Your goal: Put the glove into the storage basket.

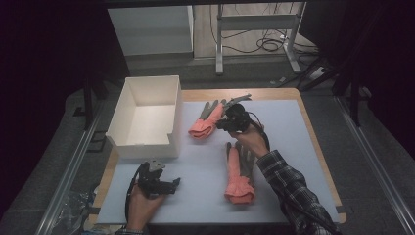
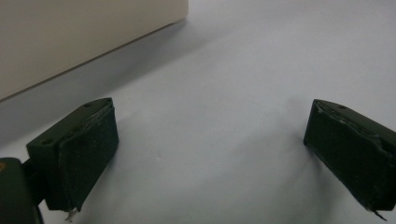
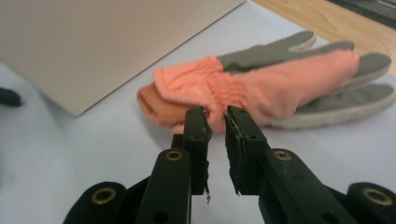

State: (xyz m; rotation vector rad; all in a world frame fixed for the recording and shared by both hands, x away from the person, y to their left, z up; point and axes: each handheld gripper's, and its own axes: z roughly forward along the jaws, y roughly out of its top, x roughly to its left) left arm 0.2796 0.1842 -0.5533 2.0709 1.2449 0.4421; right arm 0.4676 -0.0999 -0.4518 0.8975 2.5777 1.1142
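Jaws of your right gripper (image 3: 215, 116) stand nearly together with a thin slit between the pads and nothing in it; they point at the ribbed cuff of the far glove (image 3: 261, 88), just short of touching it. That glove (image 1: 208, 120) lies toward the far edge of the white mat (image 1: 288, 147), cuff toward the box, grey fingers toward the far edge. In the high view your right gripper (image 1: 226, 123) sits just beside its cuff.

The near glove (image 1: 240, 176) lies flat close to the mat's near edge, cuff toward you, well apart from both grippers.

Your left gripper (image 1: 171, 182) rests near the mat's near-left corner, its jaws wide and empty over bare mat, just in front of the white box (image 1: 147, 144), which stands open at the left edge.

Judgement: you are at the approach to picking the far glove, presumably for the box. Next move calls for spreading the right jaws, advancing over the cuff's bunched fabric, then closing on enough layers to lift cleanly.
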